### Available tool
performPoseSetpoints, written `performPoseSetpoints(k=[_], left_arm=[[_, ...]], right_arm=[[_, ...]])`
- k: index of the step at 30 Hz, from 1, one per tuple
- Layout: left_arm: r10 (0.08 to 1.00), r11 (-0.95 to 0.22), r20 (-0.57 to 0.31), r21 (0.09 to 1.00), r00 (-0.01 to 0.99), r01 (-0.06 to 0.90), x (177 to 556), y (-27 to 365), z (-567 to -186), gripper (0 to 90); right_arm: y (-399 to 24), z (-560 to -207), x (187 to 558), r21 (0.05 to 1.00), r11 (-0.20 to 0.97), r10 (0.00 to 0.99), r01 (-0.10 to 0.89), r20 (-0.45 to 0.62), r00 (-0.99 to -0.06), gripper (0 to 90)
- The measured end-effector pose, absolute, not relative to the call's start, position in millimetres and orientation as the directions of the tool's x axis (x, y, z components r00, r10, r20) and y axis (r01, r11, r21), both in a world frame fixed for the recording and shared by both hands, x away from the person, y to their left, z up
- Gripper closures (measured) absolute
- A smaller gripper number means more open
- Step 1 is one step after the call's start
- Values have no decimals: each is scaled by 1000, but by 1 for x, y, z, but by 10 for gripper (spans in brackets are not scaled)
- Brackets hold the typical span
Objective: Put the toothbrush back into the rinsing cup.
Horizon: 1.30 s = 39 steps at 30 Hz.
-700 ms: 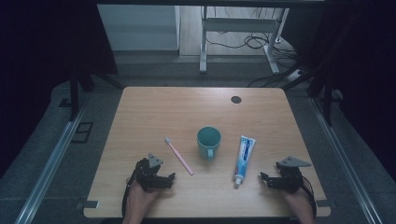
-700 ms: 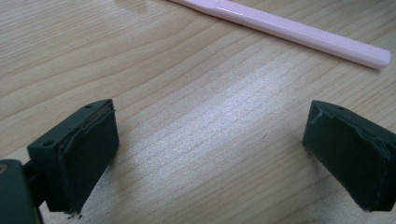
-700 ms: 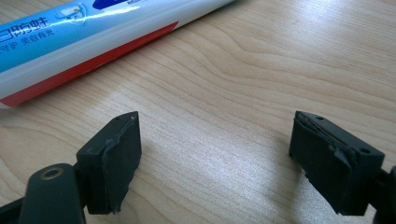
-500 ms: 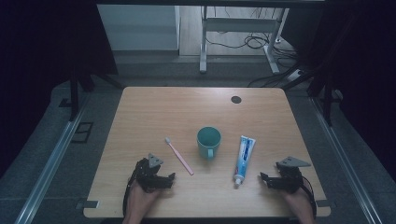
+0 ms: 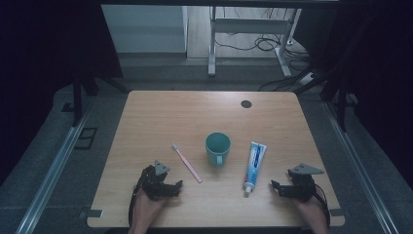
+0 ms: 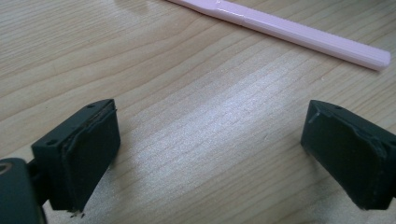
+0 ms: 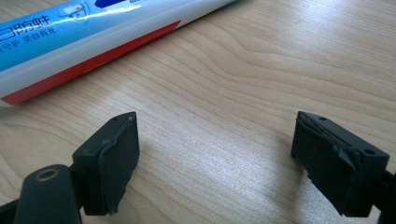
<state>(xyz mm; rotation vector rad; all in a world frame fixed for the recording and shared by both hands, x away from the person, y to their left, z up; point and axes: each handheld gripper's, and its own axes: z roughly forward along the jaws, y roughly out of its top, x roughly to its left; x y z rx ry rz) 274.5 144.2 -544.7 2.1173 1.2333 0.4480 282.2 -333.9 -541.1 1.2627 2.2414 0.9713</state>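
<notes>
A pink toothbrush and a blue-white toothpaste tube lie flat, well apart.

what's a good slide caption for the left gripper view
Open left claw poised over the wooden table, pink toothbrush lying just ahead.

left gripper: black, grey three-cornered plate on top, black cable
right gripper: black, same grey plate
pads: dark, worn edges
</notes>
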Motion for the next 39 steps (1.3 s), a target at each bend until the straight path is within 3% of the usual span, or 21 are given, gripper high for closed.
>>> performPoseSetpoints(k=[11,13,20,21,23,28,32,35,39], left_arm=[[858,-366,-16,683,513,633,272,143,-541,210],[854,-374,-10,682,520,628,271,142,-539,298],[848,-364,-19,706,530,608,268,143,-533,456],[850,-357,-25,708,527,609,268,144,-532,532],[849,-349,-39,707,527,615,268,145,-531,550],[837,-361,-50,698,545,618,268,144,-530,726],[823,-387,-36,694,566,607,267,141,-527,794],[815,-398,-33,695,579,599,267,139,-525,894],[808,-401,-43,690,588,602,268,138,-524,896]], right_arm=[[-334,-541,282,729,354,855,586,2,-519,150],[-334,-541,282,729,354,855,586,2,-519,149],[-334,-541,282,729,355,855,586,2,-519,148],[-334,-541,282,729,355,854,585,1,-520,148],[-334,-541,282,729,355,854,585,1,-519,148],[-334,-541,282,729,355,854,586,1,-520,148],[-334,-541,282,729,355,854,585,1,-520,148],[-334,-541,282,729,356,854,585,1,-520,147],[-334,-541,282,729,355,854,585,1,-520,147]])
